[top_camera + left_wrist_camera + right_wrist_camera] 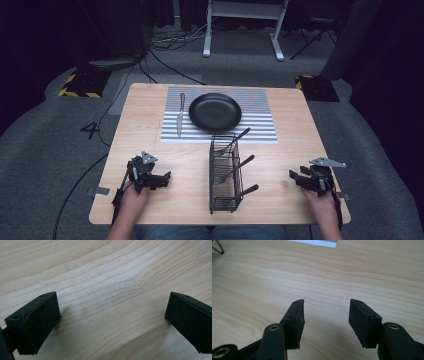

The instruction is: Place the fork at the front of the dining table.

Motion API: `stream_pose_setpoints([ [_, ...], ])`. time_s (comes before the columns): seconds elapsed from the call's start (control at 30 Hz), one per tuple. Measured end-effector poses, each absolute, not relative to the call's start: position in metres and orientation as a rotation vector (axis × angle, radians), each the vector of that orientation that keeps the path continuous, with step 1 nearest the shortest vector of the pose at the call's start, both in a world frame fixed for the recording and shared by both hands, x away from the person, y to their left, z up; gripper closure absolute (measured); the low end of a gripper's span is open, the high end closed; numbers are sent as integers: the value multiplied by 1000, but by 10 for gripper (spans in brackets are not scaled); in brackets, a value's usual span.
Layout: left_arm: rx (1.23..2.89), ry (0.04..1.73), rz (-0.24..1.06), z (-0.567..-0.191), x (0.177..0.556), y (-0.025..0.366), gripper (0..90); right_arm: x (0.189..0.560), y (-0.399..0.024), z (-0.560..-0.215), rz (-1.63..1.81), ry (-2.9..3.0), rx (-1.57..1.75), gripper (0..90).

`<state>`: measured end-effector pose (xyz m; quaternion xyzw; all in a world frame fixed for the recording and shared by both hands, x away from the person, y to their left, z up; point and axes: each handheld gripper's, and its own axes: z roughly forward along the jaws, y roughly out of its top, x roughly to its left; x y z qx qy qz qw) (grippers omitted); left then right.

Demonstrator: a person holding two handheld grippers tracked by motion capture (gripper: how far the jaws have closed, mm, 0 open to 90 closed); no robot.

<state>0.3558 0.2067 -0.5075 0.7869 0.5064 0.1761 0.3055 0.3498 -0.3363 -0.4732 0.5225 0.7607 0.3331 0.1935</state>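
The wire cutlery caddy stands at the desk's middle toward six o'clock, and it reads as the thing this work turns on: dark-handled utensils lean out of it toward two o'clock, three handles showing, so that a jaw could take any of them from the right. Whether they are forks or spoons is hard to tell through the mesh. At twelve o'clock from the caddy lies a striped placemat with a black plate on it and a table knife just beside the plate at nine o'clock, blade pointing away from the person; this looks like a place setting part laid, with the side at three o'clock of the plate bare for more cutlery. The right hand-held gripper hovers at three o'clock of the caddy, well apart from it, jaws half spread with nothing but wood grain between them; its own view shows a corner of the placemat at the top edge. The left hand-held gripper sits at nine o'clock of the caddy, jaws spread wide over bare desk, holding nothing. The person's forearms are cut off at the bottom edge.
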Motion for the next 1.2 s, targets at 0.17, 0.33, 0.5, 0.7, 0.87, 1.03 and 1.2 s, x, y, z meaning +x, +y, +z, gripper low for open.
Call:
stream_pose_setpoints([
  [0.17, 2084, 1340, 469, -507, 356, 207, 0, 335, -336, -446, 1031, 2230, 1389, 477],
  [0.33, 2084, 1339, 468, -507, 356, 207, 0, 319, -331, -420, 1142, 2277, 1296, 482],
  [0.5, 2084, 1339, 468, -507, 356, 207, 0, 303, -313, -399, 1149, 2291, 1170, 498],
  [0.7, 2084, 1340, 469, -507, 356, 207, 0, 287, -291, -374, 1144, 2326, 1038, 515],
  [0.87, 2084, 1340, 468, -507, 356, 207, 0, 277, -278, -363, 1194, 2381, 972, 516],
  [1.03, 2084, 1340, 468, -507, 356, 207, 0, 260, -258, -350, 1235, 2412, 834, 517],
  [1.2, 2084, 1340, 468, -507, 356, 207, 0, 255, -239, -344, 1276, 2495, 753, 521],
])
